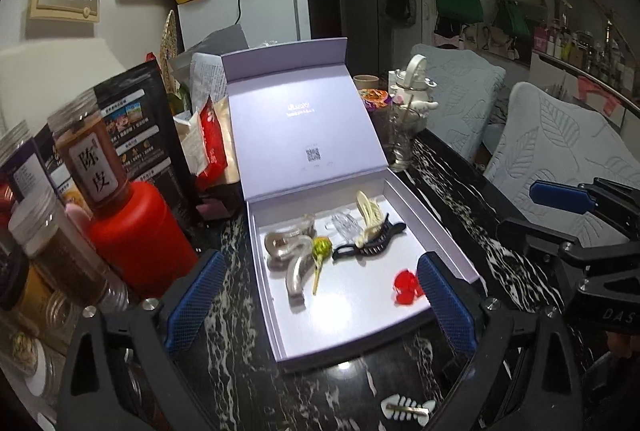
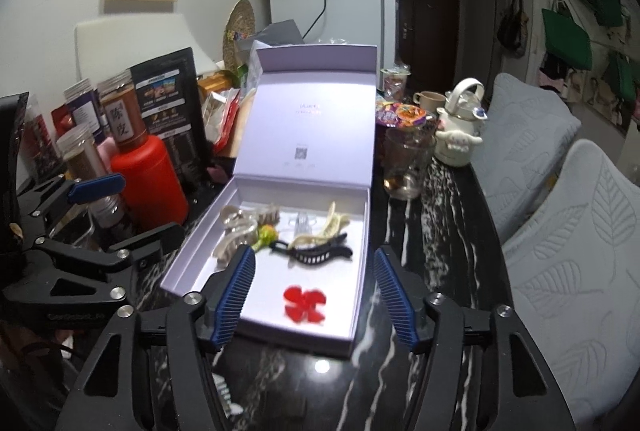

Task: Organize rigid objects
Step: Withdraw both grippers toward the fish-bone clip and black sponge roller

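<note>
A pale lilac box [image 2: 362,271] sat open on the black, white-veined table [image 2: 452,231], its hinged lid [image 2: 312,127] standing up at the back and showing a small printed code on its inner face. Inside lay a scatter of hair clips: a black claw clip [image 2: 316,253] with a comb of teeth, a cream clip [image 2: 324,231] leaning over it, a clear clip [image 2: 302,225] just behind, a smoky translucent claw clip [image 1: 290,255] at the left, a yellow-green piece on a thin stem [image 1: 320,257] beside that, and a glossy red flower-shaped clip [image 2: 305,305] alone on the bare white floor toward the front. One more stayed outside — a white fishbone clip [image 1: 406,409] on the table in front of the box. The left gripper [image 1: 320,299] hovered over the box's front half, jaws spread wide with nothing between them; the right gripper [image 2: 314,299] hung likewise — wide apart and empty, the red clip lying below the gap. A red bottle [image 2: 150,179] stood left of the box.
</note>
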Action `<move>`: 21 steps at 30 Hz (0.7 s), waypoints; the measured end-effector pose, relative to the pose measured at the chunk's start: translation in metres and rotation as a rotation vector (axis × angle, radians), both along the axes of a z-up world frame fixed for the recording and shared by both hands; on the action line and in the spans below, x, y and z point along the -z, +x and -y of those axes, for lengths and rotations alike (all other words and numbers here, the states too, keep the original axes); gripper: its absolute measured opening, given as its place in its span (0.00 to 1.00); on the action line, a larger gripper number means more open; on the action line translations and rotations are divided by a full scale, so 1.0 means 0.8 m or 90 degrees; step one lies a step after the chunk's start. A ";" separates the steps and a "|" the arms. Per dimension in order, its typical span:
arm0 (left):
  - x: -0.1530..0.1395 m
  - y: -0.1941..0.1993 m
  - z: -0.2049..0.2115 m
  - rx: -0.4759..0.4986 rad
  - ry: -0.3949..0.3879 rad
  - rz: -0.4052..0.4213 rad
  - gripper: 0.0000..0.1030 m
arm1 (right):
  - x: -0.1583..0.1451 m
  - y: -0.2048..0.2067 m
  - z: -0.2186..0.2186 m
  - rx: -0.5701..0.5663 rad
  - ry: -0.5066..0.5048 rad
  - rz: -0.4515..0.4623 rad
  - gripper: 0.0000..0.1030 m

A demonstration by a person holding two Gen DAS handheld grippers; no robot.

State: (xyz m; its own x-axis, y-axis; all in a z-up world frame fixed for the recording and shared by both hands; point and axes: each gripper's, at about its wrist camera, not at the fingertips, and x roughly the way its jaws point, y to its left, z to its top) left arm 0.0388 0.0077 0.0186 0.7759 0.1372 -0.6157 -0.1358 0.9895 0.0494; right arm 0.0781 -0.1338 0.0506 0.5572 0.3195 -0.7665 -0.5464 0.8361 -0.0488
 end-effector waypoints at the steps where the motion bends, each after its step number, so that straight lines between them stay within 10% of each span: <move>1: 0.003 -0.004 0.001 0.002 -0.003 -0.002 0.96 | 0.002 -0.005 0.002 0.001 -0.002 -0.001 0.65; 21: 0.091 -0.042 0.019 0.041 -0.043 -0.057 0.96 | 0.081 -0.046 0.031 0.033 -0.019 -0.061 0.75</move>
